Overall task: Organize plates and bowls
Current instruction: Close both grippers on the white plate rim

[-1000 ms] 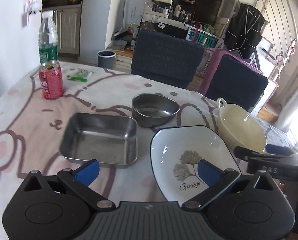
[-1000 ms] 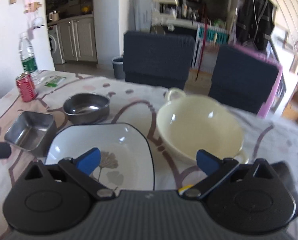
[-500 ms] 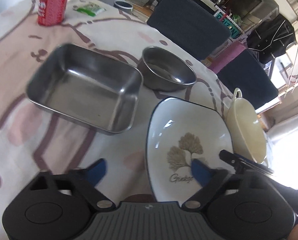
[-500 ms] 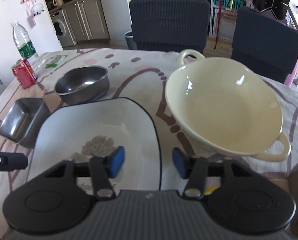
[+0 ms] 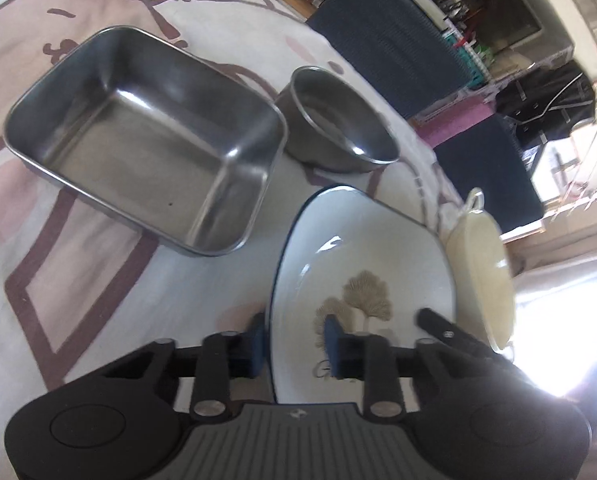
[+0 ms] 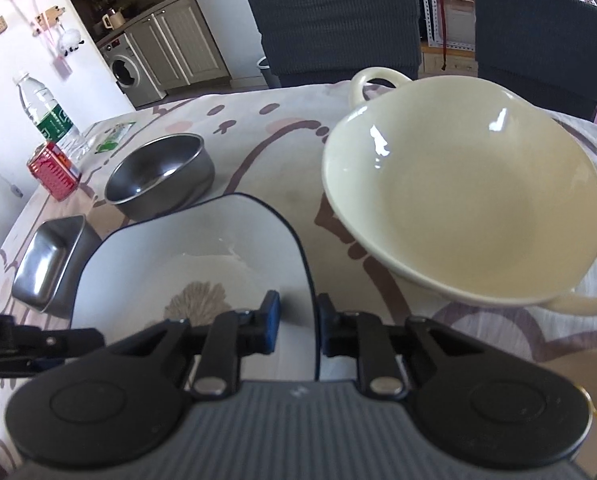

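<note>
Two identical handheld grippers, matte black. On the left gripper (image 5: 294,344): ribbed grey centre plate with a small pale emblem, round black housings either side, silver pivot screws on the linkage arms, blue pads (image 5: 332,342) on the fingers. Same build on the right gripper (image 6: 296,326), with blue-faced pads (image 6: 273,322) and a yellow cable at the lower right edge.

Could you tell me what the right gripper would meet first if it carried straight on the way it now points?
Probably the white square plate: the right gripper already straddles its dark-edged right rim, one pad inside and one outside. Whether the pads touch it yet is unclear.
</note>
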`<state>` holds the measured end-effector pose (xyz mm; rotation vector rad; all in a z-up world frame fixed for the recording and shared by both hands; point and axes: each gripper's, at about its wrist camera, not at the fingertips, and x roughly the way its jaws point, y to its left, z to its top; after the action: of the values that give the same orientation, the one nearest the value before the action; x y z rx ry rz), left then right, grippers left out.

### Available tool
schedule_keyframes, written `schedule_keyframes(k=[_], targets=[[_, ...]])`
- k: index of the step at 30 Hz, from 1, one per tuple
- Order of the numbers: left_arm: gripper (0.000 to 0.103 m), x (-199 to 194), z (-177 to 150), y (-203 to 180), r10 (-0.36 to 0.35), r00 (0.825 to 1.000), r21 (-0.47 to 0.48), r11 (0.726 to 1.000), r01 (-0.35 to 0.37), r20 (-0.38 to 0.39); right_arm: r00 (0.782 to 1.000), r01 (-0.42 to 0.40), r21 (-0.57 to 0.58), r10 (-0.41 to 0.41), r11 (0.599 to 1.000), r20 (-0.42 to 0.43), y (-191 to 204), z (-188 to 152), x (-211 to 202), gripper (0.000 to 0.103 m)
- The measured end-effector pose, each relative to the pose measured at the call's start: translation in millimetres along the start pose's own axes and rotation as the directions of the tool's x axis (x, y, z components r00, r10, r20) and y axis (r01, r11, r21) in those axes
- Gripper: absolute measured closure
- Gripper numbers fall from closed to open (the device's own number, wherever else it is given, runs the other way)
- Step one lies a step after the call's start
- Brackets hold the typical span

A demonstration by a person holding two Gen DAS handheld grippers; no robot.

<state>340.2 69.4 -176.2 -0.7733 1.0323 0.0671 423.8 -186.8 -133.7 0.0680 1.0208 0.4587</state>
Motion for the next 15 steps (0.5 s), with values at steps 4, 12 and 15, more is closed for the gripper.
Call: schedule_keyframes(k=[4, 12, 15], targets=[[0.086, -2.1, 2.9, 2.6, 0.034, 0.999, 0.03, 0.999, -0.034, -0.018, 1.0, -0.001, -0.009, 0.001, 1.0, 0.003, 4.8, -1.9, -6.1, 0.084], [0.086, -30.7, 2.9, 8.5, 0.008, 0.999, 0.102, 0.995, -0.004, -0.041, 0.999, 0.011, -0.014, -0.011, 1.0, 0.035, 25.7, -13.9, -33.6, 0.088], [0.086, -48.9, -2.1, 11.3, -0.013, 0.999, 0.118, 0.993, 0.019, -0.047, 0.999, 0.011, 0.027, -0.012, 1.0, 0.047, 31.3, -24.6, -48.2, 0.088]])
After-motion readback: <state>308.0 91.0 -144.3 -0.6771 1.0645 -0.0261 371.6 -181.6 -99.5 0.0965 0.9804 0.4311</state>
